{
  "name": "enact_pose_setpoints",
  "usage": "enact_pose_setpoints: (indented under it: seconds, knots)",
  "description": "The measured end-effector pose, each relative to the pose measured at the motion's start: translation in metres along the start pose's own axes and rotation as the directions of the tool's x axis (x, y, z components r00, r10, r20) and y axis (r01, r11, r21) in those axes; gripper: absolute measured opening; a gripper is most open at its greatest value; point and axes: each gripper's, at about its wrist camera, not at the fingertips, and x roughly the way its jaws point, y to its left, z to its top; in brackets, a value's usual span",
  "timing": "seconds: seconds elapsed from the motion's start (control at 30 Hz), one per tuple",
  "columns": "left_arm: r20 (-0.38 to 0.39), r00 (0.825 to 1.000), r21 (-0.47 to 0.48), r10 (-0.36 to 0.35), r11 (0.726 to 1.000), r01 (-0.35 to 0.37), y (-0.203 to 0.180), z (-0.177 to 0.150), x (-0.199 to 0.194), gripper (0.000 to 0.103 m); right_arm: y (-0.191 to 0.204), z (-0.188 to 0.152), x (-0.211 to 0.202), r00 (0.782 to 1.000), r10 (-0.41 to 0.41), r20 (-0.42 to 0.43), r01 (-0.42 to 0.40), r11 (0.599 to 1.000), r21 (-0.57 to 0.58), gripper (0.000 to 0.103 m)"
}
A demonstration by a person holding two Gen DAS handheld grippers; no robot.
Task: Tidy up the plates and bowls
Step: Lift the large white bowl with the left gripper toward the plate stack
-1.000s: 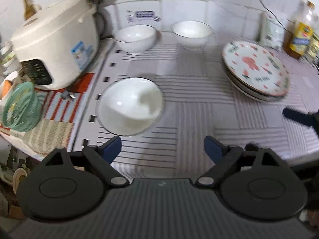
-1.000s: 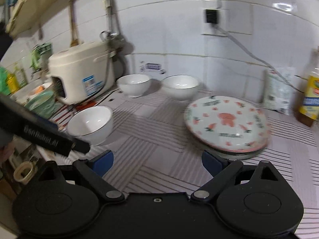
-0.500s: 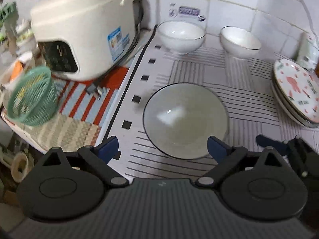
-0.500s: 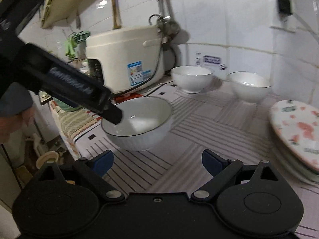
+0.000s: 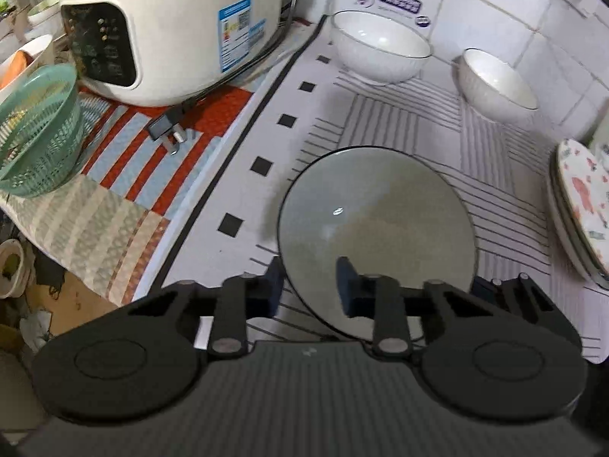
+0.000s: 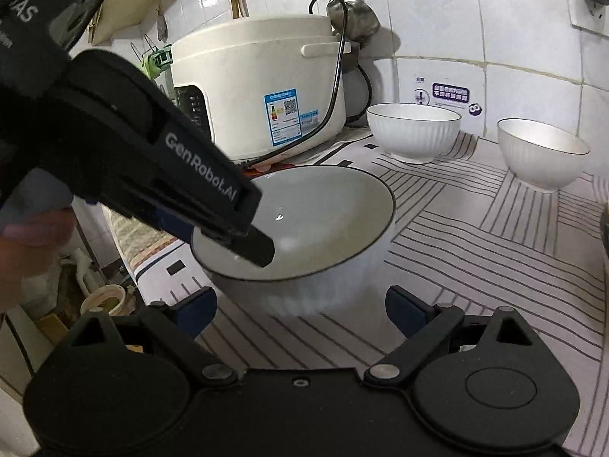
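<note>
A large white bowl [image 5: 377, 224] with a dark rim sits near the front of the striped mat; it also shows in the right wrist view [image 6: 304, 236]. My left gripper [image 5: 310, 285] is closed across the bowl's near-left rim, one finger inside and one outside; it shows from the side in the right wrist view [image 6: 251, 243]. My right gripper [image 6: 300, 304] is open and empty, just in front of the bowl. Two smaller white bowls [image 5: 380, 51] [image 5: 495, 85] stand by the back wall. A stack of patterned plates [image 5: 582, 202] is at the right.
A white rice cooker [image 5: 171, 26] stands at the back left with its plug [image 5: 167, 131] lying on a red striped cloth. A green mesh basket [image 5: 34, 129] sits at the left counter edge. The counter drops off at the front left.
My left gripper moved down to the large bowl and narrowed from open to shut on its rim. My right gripper moved left, closer to the bowl, and stayed open.
</note>
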Motion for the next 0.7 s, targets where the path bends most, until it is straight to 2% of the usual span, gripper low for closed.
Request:
enact_pose_setpoints:
  seconds: [0.07,0.37,0.7]
  knots:
    - [-0.001,1.000,-0.004,0.011,1.000,-0.011,0.001,-0.001,0.004,0.017,-0.003,0.002,0.002,0.999,0.038,0.003,-0.038,0.999,0.022,0.097]
    - [0.006,1.000,0.042,0.016,0.999,-0.016,-0.007,-0.005,0.000,0.016,-0.004,0.005,0.012,0.997,0.067,0.024,-0.068,0.998,0.015,0.099]
    - [0.023,0.998,0.117,-0.058,0.992,0.055,-0.047,-0.012,-0.019,0.016,-0.013,0.000,-0.023,0.997,-0.020,0.073,0.022,0.999,-0.023,0.099]
